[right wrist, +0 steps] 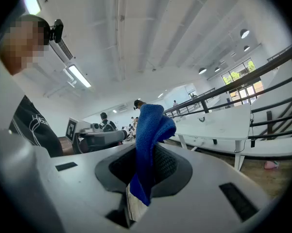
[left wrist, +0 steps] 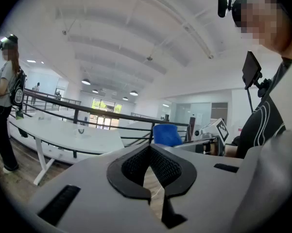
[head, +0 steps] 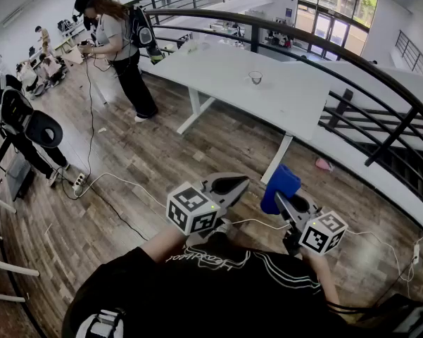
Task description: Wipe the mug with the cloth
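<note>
Holding cloth (right wrist: 153, 123), clamped in my right fingers (right wrist: 172, 166); left fingers (left wrist: 171, 170) pressed together, empty. Mug (head: 255, 77): on desk (head: 218, 65), twelve o'clock, well apart from both; neither hand clearly nearer, I judge.

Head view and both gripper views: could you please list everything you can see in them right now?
cloth: one, blue, clamped between the right gripper's jaws
mug: one, clear, on the table, far ahead of both grippers
table: one, white, long, upper centre
railing: one, black, curving across the top and right
standing person: one, grey top and black trousers, upper left beside the table
power strip: one, white, on the wood floor at the left
left gripper: one, grey, jaws shut with nothing between them
right gripper: one, grey, shut on the cloth
</note>
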Demonstrator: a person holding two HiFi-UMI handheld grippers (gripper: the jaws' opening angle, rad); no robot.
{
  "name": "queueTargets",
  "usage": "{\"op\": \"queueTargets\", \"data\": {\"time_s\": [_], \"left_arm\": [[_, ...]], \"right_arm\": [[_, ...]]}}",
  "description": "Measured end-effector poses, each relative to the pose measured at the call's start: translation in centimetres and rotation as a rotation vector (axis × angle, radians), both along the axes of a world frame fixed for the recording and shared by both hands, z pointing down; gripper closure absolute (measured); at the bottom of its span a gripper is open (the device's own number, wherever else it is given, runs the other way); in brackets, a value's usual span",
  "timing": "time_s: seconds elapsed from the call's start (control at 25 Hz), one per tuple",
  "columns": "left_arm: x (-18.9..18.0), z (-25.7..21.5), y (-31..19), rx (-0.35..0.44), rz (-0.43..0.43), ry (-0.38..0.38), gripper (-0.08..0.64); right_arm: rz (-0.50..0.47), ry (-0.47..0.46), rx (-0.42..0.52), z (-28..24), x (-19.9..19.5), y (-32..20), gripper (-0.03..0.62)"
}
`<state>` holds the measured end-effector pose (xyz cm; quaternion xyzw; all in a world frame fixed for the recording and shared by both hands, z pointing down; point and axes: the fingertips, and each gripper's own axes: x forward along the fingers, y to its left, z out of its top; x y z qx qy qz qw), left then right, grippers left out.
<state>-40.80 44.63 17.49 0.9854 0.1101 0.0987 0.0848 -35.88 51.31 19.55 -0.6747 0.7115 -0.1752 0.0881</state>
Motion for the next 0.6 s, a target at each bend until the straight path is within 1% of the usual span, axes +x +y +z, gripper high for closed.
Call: {"op": "queueTargets", "data": {"time_s": [0.2, 0.48, 0.6], "left_arm": [[0.73, -0.11, 0.51, 0.005, 0.003, 0.002, 0.552], [0.57, -0.24, 1.01, 0.008, 0.013, 0.002, 0.552], [0.74, -0.29, 0.93, 0.008, 0.013, 0.005, 0.552]], "right_arm": [[0.005, -0.008, 0.011, -0.11, 0.88, 0.53, 0.535], [0.009, -0.015, 0.024, -0.47, 0.79, 0.86, 0.535], [-0.008, -0.039, 0.037, -0.76, 0.79, 0.76, 0.535]]}}
